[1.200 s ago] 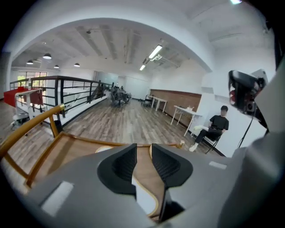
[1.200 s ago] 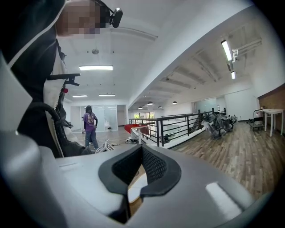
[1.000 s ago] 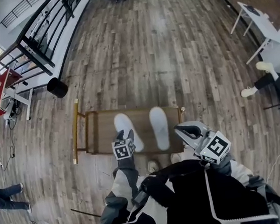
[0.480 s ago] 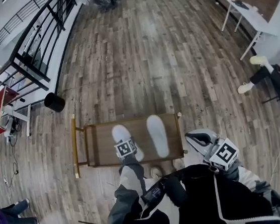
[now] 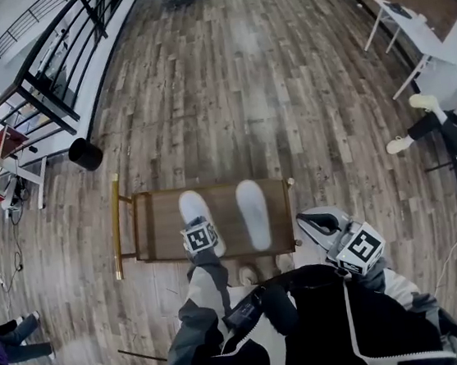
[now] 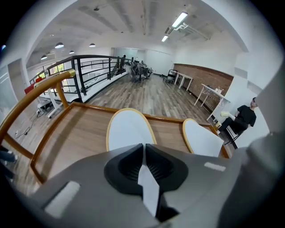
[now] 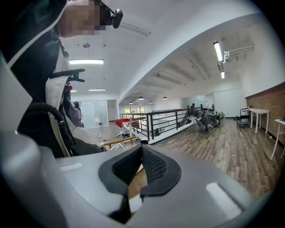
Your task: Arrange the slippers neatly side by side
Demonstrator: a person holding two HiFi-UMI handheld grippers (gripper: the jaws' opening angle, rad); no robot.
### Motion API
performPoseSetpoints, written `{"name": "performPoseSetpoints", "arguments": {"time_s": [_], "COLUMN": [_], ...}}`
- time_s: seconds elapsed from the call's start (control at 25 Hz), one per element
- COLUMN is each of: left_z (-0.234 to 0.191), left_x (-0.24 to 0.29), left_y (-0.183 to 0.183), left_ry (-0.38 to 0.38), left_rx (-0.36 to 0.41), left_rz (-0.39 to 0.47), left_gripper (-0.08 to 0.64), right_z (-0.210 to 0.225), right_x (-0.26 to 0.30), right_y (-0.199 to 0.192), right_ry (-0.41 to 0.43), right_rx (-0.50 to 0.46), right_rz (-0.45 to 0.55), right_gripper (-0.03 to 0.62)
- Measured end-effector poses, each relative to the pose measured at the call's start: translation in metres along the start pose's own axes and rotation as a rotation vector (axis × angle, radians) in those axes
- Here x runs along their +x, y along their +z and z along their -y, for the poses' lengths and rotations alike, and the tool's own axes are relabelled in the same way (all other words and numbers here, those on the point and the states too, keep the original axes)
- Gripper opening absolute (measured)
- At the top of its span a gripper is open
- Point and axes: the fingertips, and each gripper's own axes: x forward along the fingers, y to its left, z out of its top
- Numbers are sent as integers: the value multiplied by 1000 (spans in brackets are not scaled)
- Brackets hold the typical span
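Left claw (image 6: 143, 149): I am seeing it clenching the heel of the left slipper (image 5: 191, 208); its jaws have just been closing, with a white sliver between them.
Right claw (image 7: 142, 153): staying out of it, clenched and empty.
Relation: the left slipper is lying ahead of the left claw, pointing away and splaying from the right slipper (image 5: 253, 213).
Surface: the 2 slippers are resting on a wooden table (image 5: 155, 228).
Room: plank floor (image 5: 242, 93).

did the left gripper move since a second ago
Yes: the left gripper has sunk toward the table onto the left slipper's near end, its jaws just closing on that slipper.
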Motion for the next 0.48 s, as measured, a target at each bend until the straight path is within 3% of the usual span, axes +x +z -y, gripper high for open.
{"name": "performPoseSetpoints", "arguments": {"time_s": [0.16,0.48], "left_z": [13,69], "left_x": [-32,-169], "left_y": [23,103], "left_ry": [-30,-181], "left_rx": [117,223], "left_rz": [97,527], "left_gripper": [34,32], "right_z": [-9,-30], "right_x": [17,53], "right_y": [9,27], "right_ry": [50,153], "right_rx": [-11,-41], "right_rz": [21,68], "right_gripper": [5,5]}}
